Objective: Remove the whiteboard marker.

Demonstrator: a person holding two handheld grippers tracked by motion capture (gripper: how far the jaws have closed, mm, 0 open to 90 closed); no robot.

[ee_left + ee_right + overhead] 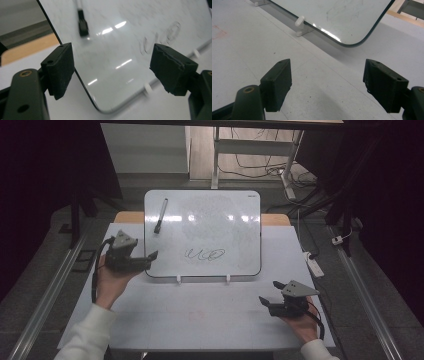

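The left gripper (150, 256) is hovering at the whiteboard's (202, 232) near-left corner, jaws spread wide and gripping nothing. The marker (160, 215) is lying on the board's upper left, well beyond it. Reaching across, a jaw could be smearing the scribble (205, 254) or nudging the propped board. The right gripper (267, 300) is resting on the counter (200, 320), also spread and empty.

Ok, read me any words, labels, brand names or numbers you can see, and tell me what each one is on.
Nothing reads clearly.
Whiteboard: a dark handwritten scribble near its lower edge, loops rather than legible letters.
Whiteboard's top right corner: a tiny mark, maybe a brand, too small to read.
Marker lying on the whiteboard: no legible label.
Left gripper and right gripper: no readable markings.
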